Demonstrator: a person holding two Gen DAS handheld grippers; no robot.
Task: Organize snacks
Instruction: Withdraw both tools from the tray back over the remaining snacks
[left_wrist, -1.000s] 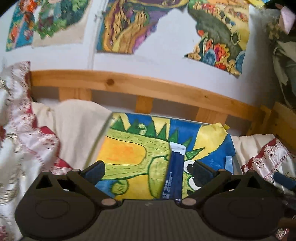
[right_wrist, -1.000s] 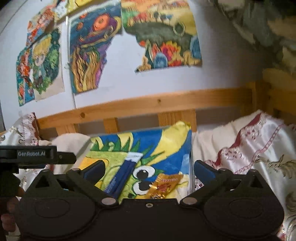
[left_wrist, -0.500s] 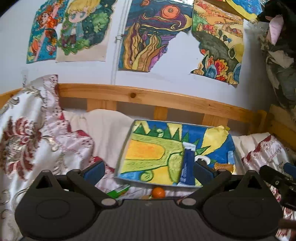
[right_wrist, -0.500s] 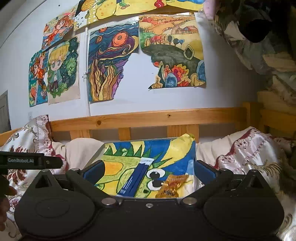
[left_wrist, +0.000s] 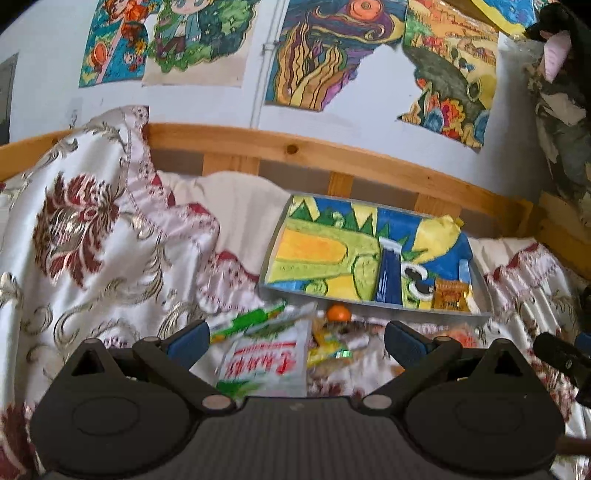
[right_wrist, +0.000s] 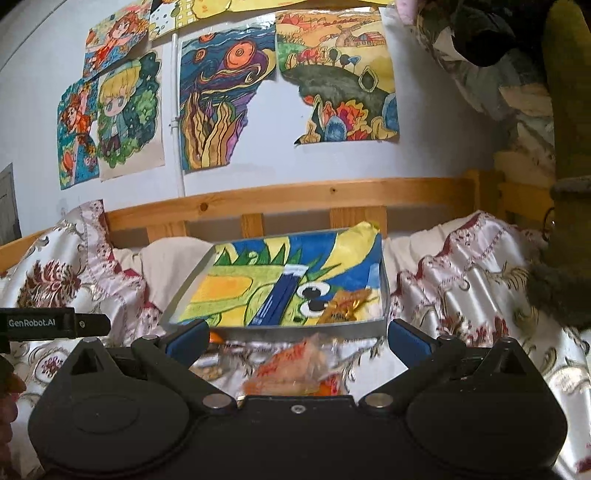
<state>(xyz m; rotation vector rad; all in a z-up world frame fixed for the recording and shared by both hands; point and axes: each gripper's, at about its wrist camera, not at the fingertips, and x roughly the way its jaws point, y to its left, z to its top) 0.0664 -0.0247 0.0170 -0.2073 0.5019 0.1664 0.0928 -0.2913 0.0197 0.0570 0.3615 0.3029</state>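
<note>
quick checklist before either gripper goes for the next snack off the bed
1. Left gripper open and empty: ok.
2. Right gripper open and empty: ok.
3. Tray has free room: ok; only a blue packet and an orange packet lie at its right side.
4. Loose snacks within view: ok; white and green bag and small orange ball lie on the bedspread in front of the tray.
5. Target sharply seen by the right gripper: not ok; orange bag is blurred.
6. Grippers clear of each other: cannot tell.

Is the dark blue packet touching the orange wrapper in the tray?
Apart. The left wrist view shows printed tray lining between the dark blue packet and the orange wrapper; the right wrist view shows the same gap.
</note>
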